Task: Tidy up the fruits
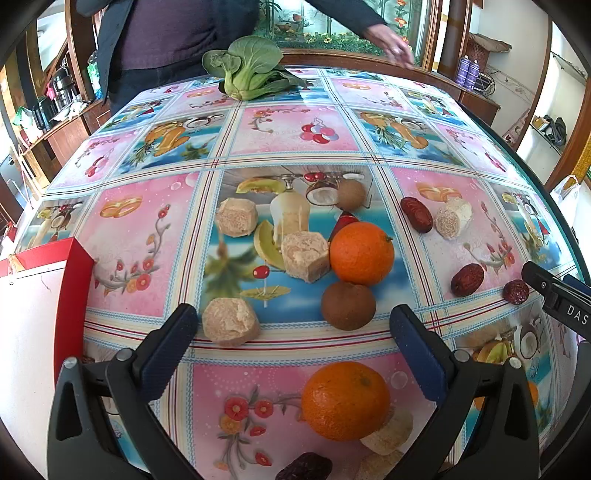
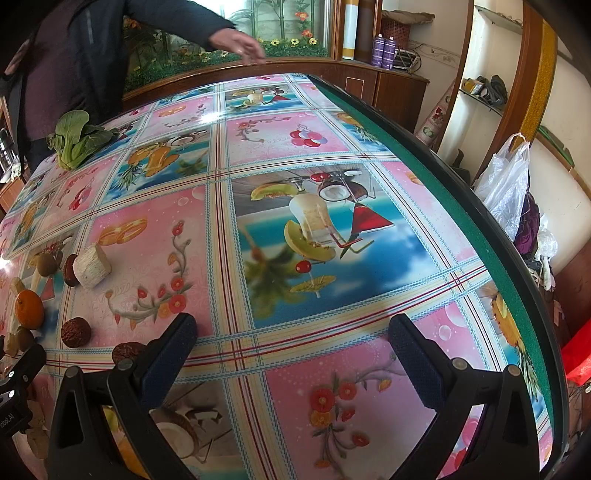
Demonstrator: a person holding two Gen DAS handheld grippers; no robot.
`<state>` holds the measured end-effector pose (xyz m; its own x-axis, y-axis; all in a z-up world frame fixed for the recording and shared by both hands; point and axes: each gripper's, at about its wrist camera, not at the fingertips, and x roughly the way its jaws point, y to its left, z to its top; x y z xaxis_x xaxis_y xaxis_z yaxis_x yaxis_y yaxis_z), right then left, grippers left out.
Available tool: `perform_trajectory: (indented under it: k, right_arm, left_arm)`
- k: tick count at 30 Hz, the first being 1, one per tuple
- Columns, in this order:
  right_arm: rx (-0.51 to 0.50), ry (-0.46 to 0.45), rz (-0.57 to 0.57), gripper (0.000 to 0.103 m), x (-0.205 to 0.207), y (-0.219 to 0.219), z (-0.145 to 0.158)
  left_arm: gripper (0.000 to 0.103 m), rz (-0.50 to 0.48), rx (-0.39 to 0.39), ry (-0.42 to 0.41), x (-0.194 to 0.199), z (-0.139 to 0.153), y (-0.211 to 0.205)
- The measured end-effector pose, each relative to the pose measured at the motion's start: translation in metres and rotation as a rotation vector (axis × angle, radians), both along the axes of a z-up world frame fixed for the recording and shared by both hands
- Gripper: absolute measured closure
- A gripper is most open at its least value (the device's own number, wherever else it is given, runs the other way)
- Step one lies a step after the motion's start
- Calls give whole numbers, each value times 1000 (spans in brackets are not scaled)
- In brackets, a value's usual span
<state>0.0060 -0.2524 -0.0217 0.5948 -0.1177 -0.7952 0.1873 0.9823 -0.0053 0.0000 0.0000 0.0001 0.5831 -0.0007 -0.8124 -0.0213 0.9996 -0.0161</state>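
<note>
In the left wrist view, two oranges lie on the patterned table: one far (image 1: 362, 253), one near (image 1: 345, 400) between my open left gripper's (image 1: 295, 332) fingers. A brown kiwi (image 1: 348, 305) sits just ahead of the gripper, another brown round fruit (image 1: 351, 194) farther back. Several red dates (image 1: 416, 214) (image 1: 467, 279) (image 1: 516, 291) lie at the right, one dark date (image 1: 304, 470) at the bottom. My right gripper (image 2: 293, 334) is open and empty over bare tablecloth; an orange (image 2: 29, 309) and dates (image 2: 75, 332) lie at its left.
Several beige puffed cakes (image 1: 231, 326) (image 1: 304, 256) (image 1: 236, 217) lie among the fruit. A bok choy (image 1: 245, 68) lies at the far edge. A red and white box (image 1: 37, 314) stands at the left. A person (image 1: 166, 33) stands behind the table. The table's green edge (image 2: 443, 177) runs along the right.
</note>
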Motion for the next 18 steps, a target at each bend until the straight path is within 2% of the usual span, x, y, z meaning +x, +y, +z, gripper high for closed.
perform_trajectory:
  k: [18]
  right_arm:
    - [0,0,4,0,1,-2,1]
  left_arm:
    - [0,3,0,0,0,0,-1]
